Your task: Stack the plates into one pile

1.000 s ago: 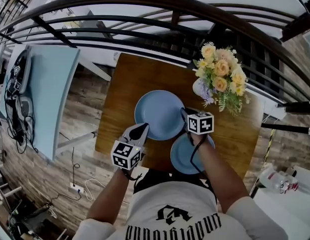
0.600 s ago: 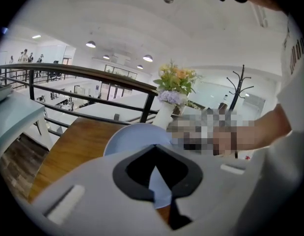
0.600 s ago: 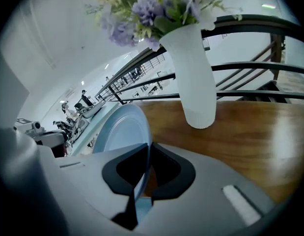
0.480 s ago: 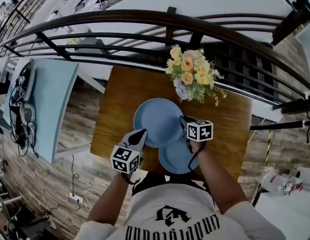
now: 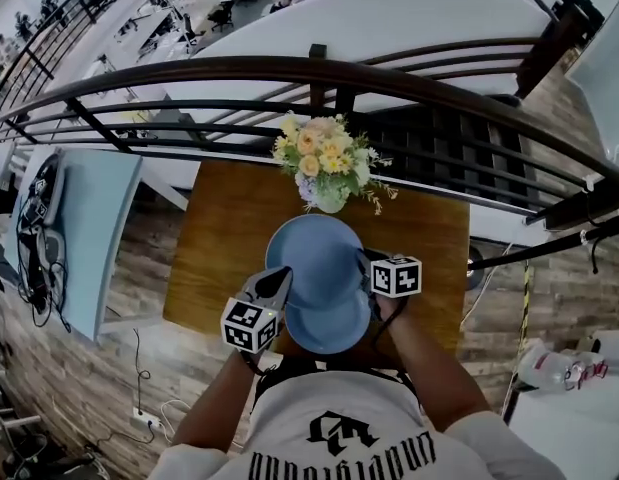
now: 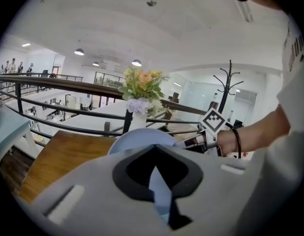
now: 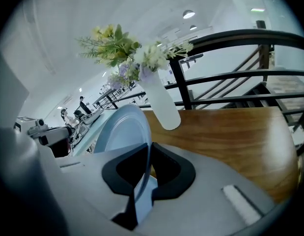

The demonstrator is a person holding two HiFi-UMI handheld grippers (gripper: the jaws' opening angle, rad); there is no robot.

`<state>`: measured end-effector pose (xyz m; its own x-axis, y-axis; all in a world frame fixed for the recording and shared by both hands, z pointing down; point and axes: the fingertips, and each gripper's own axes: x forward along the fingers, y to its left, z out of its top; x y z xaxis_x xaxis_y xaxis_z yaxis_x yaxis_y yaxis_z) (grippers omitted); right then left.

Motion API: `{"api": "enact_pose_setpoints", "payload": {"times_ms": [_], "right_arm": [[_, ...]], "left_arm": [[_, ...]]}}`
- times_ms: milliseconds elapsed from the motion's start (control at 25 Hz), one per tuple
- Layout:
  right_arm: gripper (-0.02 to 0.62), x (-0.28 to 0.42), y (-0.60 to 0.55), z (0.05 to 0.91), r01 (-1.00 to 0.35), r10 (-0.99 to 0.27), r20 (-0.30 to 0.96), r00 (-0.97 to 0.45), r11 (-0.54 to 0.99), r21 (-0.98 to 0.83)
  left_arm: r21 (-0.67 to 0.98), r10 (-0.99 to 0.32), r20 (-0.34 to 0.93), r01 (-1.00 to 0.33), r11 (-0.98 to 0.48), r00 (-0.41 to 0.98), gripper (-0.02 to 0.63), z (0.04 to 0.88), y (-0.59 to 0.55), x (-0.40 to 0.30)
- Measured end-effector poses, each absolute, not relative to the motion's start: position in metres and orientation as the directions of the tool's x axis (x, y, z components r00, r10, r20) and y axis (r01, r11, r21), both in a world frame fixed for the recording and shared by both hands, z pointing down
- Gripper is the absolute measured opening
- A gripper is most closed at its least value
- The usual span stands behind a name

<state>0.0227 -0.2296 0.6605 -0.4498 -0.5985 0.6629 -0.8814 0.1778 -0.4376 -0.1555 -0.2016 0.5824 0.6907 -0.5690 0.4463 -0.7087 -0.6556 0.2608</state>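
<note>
Between the left gripper and the right gripper, a blue plate is held by opposite rims. Left gripper: clenched on the plate's near-left rim; in the left gripper view the thin blue edge is seen pinched between the two dark pads. Right gripper: clenched on the plate's right rim, and the rim is seen running straight through the narrow gap of its jaws in the right gripper view. The rest of the plate is seen extending ahead of each gripper, toward the other one.

A second blue plate is seen just nearer the person, on the wooden surface. It is overlapped by the held plate in the head view, and its near half is left showing. Which rim is uppermost cannot be told.

Behind the held plate, a white vase of flowers is stood near the far edge of the surface, close to the plate but apart from it. A dark railing is seen beyond.
</note>
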Motion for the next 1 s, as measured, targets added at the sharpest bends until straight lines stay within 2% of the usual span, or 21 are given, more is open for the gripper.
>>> {"api": "enact_pose_setpoints", "payload": {"times_ms": [440, 1000], "right_arm": [[0.021, 0.069, -0.196, 0.652, -0.87, -0.598, 0.644, -0.477, 0.217, -0.443], [0.021, 0.069, -0.139, 0.662, -0.87, -0.569, 0.669, -0.477, 0.199, -0.451]], "left_arm": [[0.216, -0.613, 0.42, -0.73, -0.649, 0.669, 0.045, 0.565, -0.171, -0.109], [0.185, -0.641, 0.429, -0.756, -0.627, 0.636, 0.045, 0.565, -0.119, -0.131]]}}
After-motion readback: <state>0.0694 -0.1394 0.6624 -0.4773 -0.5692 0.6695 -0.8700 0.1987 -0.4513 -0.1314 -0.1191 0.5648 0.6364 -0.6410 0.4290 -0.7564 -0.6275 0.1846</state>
